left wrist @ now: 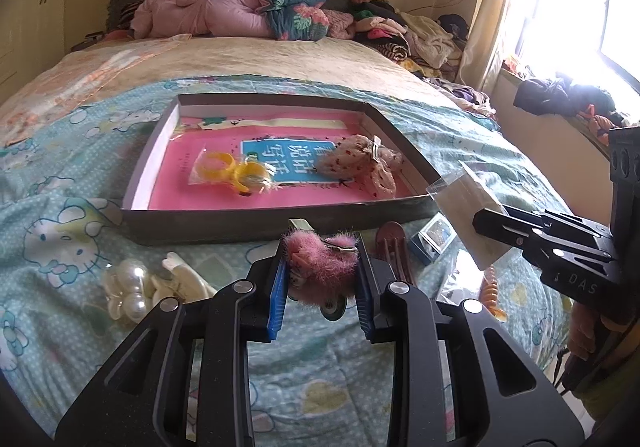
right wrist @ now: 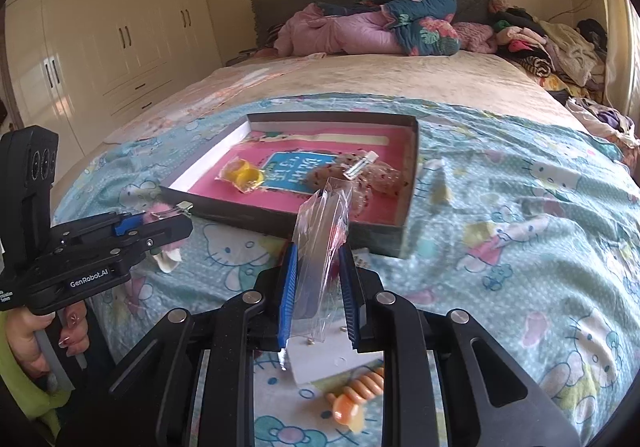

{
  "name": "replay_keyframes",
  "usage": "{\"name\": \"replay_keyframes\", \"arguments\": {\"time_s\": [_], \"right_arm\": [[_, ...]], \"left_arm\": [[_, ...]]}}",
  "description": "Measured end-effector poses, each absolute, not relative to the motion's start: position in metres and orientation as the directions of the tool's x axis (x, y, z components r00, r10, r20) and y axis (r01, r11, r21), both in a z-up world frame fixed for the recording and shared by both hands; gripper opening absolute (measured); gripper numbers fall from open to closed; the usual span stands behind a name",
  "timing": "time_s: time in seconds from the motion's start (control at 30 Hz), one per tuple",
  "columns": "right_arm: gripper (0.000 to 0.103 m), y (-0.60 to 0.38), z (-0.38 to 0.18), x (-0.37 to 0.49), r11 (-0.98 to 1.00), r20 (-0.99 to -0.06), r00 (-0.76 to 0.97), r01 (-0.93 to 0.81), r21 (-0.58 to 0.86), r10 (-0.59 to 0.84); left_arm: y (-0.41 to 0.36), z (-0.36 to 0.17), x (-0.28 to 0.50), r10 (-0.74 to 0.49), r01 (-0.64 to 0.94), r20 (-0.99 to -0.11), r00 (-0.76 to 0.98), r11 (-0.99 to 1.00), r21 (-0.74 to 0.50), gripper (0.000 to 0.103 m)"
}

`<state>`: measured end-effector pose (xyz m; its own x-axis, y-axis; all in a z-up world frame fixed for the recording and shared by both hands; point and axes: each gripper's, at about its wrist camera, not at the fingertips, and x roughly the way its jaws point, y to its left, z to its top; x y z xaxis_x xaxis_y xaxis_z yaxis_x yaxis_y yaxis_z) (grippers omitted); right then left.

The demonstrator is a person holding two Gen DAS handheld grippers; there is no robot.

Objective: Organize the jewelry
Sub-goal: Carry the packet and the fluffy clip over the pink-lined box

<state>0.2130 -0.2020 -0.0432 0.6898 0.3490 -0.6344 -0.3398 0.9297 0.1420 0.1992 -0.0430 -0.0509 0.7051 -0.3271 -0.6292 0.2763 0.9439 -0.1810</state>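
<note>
We see left hand-held gripper point(left wrist: 322, 279) clamped on fluffy pink hair clip point(left wrist: 320, 263), 6 o'clock of shallow grey cardboard box point(left wrist: 280, 221) on bed. Right hand-held gripper point(right wrist: 318, 287) clamped on clear plastic packet point(right wrist: 322, 231), box at 12 o'clock.

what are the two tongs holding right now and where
Left tongs pinch the pink fluffy hair clip by its fluffy body; right tongs pinch the clear plastic bag at its lower part.

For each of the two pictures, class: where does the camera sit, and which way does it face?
Left wrist: on the left gripper, shut on a pink fluffy clip, facing the box; right gripper at right.
Right wrist: on the right gripper, shut on a clear packet; hand at left.
Shared: box, yellow rings, bed.
</note>
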Motion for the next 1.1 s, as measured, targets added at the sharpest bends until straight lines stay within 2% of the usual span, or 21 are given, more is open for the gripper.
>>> {"name": "replay_keyframes", "arguments": {"time_s": [0.6, 1.1], "right_arm": [[0.020, -0.151, -0.036, 0.239, 0.894, -0.628, 0.660, -0.426, 0.140, 0.412], [0.020, -0.131, -0.029, 0.272, 0.889, -0.612, 0.669, -0.437, 0.136, 0.423]], "left_arm": [[0.012, -0.042, 0.220, -0.263, 0.166, -0.617, 0.742, 0.963, -0.211, 0.021], [0.032, -0.041, 0.246, -0.248, 0.136, -0.631, 0.735, 0.966, -0.222, 0.021]]}}
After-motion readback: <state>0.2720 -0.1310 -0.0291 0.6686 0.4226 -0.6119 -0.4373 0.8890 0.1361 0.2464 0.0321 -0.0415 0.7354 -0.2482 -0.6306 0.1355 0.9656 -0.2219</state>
